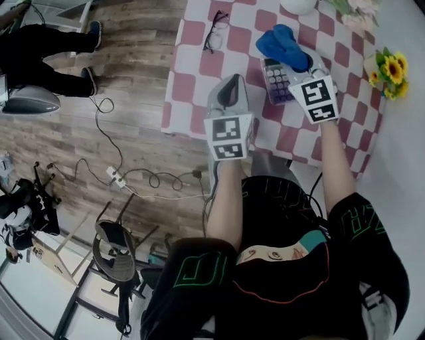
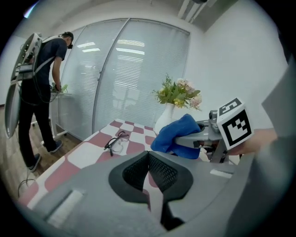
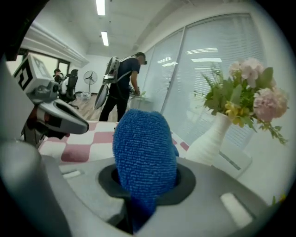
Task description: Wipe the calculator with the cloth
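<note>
Closest, the right gripper (image 1: 302,65) pinched the cloth (image 1: 282,43) in its jaws at the far end of the calculator (image 1: 276,82) on the desk (image 1: 192,73), the left gripper (image 1: 229,86) beside it with jaws pressed together on nothing, so wiping probably called for dragging the cloth across the keys.

Bright, even indoor light; ceiling strips (image 3: 101,8) glow at the right gripper view's upper left. Fisheye bends every edge, and both gripper views' corners go black. Nearest foreground is soft.

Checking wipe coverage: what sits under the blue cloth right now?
The fluffy blue cloth, clamped in the right tongs, lies over the far right part of the grey keypad calculator. Its keys show; the part beneath cloth and tongs is covered, and whether they touch is unclear.
</note>
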### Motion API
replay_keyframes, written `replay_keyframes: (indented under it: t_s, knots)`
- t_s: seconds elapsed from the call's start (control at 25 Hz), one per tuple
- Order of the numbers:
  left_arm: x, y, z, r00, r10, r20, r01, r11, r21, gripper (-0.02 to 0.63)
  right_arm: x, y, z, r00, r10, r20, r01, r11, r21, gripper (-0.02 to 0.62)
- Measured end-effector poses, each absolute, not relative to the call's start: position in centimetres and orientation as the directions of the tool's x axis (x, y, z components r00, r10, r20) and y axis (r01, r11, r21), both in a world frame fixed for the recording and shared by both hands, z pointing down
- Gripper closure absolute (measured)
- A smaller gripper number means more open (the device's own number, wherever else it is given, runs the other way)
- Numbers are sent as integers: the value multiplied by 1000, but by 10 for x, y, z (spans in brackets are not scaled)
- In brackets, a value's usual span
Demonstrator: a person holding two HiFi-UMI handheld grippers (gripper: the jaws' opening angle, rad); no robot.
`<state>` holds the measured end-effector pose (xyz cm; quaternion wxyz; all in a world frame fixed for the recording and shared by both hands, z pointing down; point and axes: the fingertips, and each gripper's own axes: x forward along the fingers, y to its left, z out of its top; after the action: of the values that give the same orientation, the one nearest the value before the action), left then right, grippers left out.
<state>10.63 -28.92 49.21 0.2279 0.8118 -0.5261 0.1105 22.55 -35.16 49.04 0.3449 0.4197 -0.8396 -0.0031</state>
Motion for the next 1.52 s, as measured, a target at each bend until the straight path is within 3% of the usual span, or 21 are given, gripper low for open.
replay_keyframes:
  t_s: [0.24,0.72,1.52]
  knots:
    - [95,-276,499,313,-841,442,-945,-229,234,595,212,-338,524,-438,-630,641,-522,759,389,497]
    - [124,-256,488,274,-867,415,-949,-174,263,597,207,-302,540,-514,-518,683,-350,854,385,495]
    - [143,-241,490,233,-882,410,-955,-128,269,597,220,-248,540,-563,-416,715,-197,907,372,495]
